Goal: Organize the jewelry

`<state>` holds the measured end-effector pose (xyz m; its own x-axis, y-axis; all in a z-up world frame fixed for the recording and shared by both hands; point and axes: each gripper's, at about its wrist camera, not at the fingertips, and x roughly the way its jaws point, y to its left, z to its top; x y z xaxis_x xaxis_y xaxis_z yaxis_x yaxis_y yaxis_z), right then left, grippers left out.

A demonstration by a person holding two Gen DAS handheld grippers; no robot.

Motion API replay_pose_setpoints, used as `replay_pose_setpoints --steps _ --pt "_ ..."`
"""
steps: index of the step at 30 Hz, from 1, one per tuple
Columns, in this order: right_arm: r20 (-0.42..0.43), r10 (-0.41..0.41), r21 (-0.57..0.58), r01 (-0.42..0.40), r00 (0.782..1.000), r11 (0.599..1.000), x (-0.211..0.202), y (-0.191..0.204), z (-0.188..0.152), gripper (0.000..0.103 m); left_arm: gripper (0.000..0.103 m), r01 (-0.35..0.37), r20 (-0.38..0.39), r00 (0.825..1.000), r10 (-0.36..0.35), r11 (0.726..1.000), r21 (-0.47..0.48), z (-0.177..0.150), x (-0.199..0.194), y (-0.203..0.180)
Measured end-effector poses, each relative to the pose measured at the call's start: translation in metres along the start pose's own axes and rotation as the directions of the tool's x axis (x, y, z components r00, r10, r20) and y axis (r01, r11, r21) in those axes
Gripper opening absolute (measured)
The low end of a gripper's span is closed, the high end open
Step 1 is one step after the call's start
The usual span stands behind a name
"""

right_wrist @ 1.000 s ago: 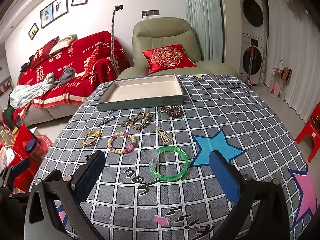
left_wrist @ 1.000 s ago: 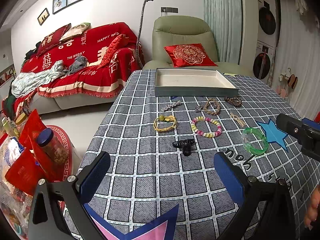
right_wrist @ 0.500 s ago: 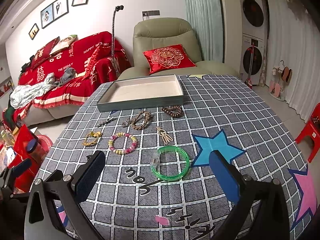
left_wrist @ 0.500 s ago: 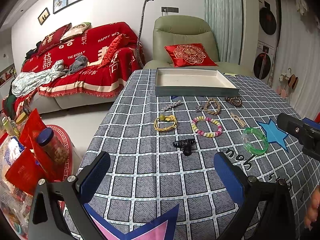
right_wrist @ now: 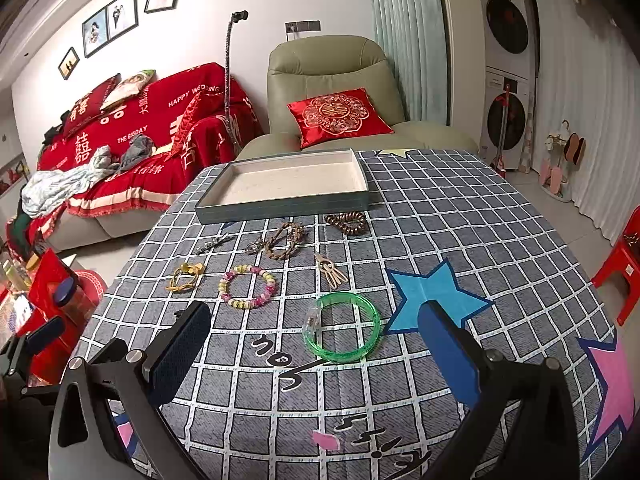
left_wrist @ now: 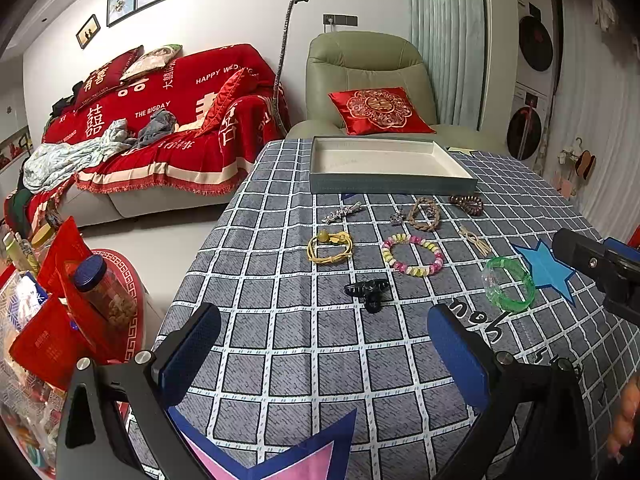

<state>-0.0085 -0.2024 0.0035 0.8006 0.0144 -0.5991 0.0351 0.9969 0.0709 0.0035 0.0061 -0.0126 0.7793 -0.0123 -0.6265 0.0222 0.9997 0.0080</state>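
Note:
An empty grey tray [left_wrist: 392, 187] [right_wrist: 280, 210] with a pale lining stands at the table's far side. In front of it lie a silver clip [left_wrist: 342, 213], a brown braided bracelet [left_wrist: 425, 216], a dark coil hair tie [right_wrist: 346, 223], a yellow cord bracelet [left_wrist: 330, 247], a pink-and-yellow bead bracelet [right_wrist: 247, 285], a tan hairpin piece [right_wrist: 330, 272], a black claw clip [left_wrist: 368, 291] and a green bangle [right_wrist: 341, 332]. My left gripper [left_wrist: 324, 350] is open, just short of the claw clip. My right gripper [right_wrist: 314, 354] is open, with the green bangle between its fingers' line, untouched.
The table wears a grey checked cloth with blue [right_wrist: 434, 298] and pink [right_wrist: 612, 384] stars. Beyond it are a green armchair [right_wrist: 332, 80] and a red-covered sofa [left_wrist: 160, 120]. Red bags and a jar [left_wrist: 100, 292] stand on the floor at left; a red stool [right_wrist: 624, 256] at right.
Almost nothing has changed; the right wrist view has crept slightly forward toward the green bangle. Both grippers stay open.

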Motion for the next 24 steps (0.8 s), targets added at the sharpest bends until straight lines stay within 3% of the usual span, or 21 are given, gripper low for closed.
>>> replay_pose_setpoints --steps 24 --pt "0.000 0.006 -0.002 -0.006 1.000 1.000 -0.0023 0.0058 0.0017 0.103 0.103 0.003 -0.004 1.000 -0.003 1.000 0.000 0.0007 0.0009 -0.0013"
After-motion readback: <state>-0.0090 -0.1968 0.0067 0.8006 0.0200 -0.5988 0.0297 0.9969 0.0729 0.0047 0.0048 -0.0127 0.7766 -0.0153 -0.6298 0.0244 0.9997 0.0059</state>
